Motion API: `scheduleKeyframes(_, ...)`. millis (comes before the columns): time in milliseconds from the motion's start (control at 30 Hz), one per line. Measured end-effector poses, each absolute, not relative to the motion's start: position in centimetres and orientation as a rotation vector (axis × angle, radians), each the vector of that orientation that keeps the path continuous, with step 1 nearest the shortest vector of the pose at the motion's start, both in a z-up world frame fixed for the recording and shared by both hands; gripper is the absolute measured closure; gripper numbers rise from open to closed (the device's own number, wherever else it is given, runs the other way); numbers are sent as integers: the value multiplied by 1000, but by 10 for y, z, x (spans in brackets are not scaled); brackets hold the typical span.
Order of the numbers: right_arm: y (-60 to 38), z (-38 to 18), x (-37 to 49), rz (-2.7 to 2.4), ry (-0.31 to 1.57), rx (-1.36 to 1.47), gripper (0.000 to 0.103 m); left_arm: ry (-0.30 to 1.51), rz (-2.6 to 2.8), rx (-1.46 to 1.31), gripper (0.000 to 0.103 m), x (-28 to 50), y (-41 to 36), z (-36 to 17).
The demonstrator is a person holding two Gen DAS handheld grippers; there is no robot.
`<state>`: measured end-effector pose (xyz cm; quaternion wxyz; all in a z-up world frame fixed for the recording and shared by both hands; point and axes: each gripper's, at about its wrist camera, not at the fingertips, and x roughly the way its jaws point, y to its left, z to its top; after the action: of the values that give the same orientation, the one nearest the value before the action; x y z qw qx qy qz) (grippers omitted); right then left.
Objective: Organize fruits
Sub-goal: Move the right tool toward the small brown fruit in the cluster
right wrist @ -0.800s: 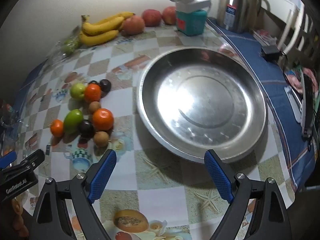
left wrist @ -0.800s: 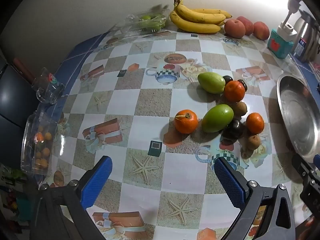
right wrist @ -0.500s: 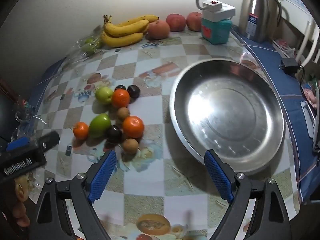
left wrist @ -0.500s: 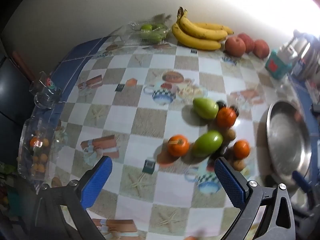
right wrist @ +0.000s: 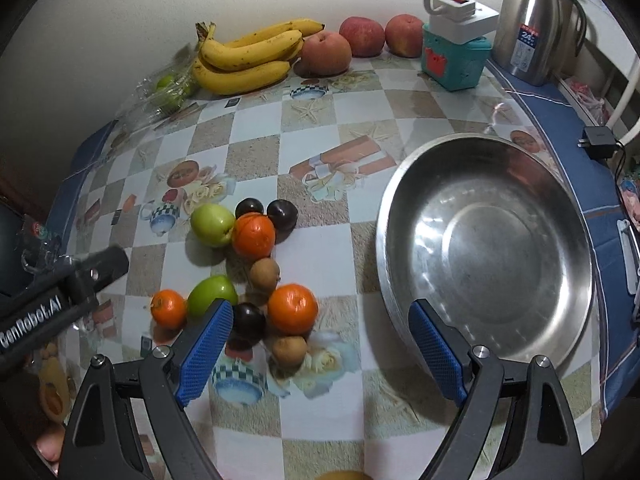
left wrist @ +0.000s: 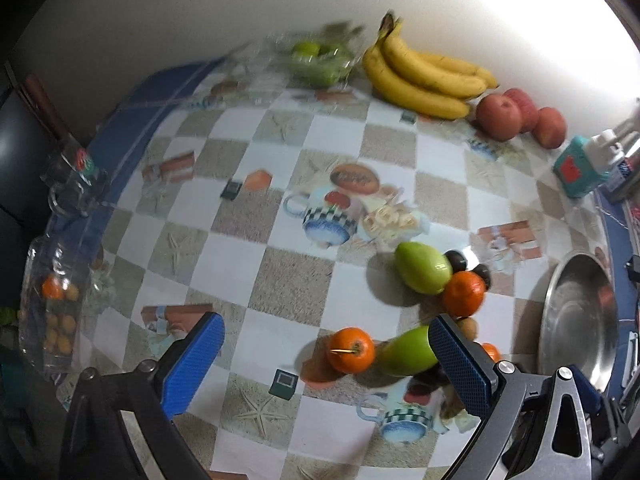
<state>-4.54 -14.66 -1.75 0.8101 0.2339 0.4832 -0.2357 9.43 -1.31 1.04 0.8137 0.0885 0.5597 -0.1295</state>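
Observation:
A cluster of loose fruit lies mid-table: three oranges [right wrist: 292, 309], two green mangoes [right wrist: 212, 224], dark plums [right wrist: 282, 215] and brown kiwis [right wrist: 264, 275]. An empty steel bowl [right wrist: 486, 252] sits to their right. My right gripper [right wrist: 320, 354] is open and empty, above the table in front of the cluster and the bowl. My left gripper [left wrist: 326, 364] is open and empty, with an orange [left wrist: 351, 350] and a green mango [left wrist: 408, 352] just beyond its fingers. The left gripper's body shows at the left edge of the right wrist view [right wrist: 60, 292].
Bananas [right wrist: 248, 56], three red apples [right wrist: 326, 53] and a bag of green fruit [right wrist: 168, 88] line the back wall. A teal box with a white power strip [right wrist: 456, 56] and a steel kettle [right wrist: 536, 24] stand at the back right. A plastic container of small oranges [left wrist: 56, 312] sits at the left edge.
Both grippers have swung left and drawn back. In the right wrist view the fruit cluster has come toward the centre. In the left wrist view the bowl has slid to the right edge. Nothing was grasped.

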Motion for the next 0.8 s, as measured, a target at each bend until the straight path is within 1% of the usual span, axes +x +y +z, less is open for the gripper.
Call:
scheduleKeyframes(233, -147, -27, -25, -477, 1057, 495, 13, 1236, -201, 163, 0, 109, 6, -6)
scheduleKeyframes(667, -135, -58, -35, -432, 1144, 537, 13, 1349, -223, 111, 0, 110, 11, -33)
scheduleKeyframes(767, -134, -63, -35, -422, 1154, 558, 14, 1366, -216, 117, 3, 110, 11, -40)
scheduleKeyframes(800, -134, -64, -35, -421, 1159, 561, 18, 1372, -220, 118, 6, 109, 10, -41)
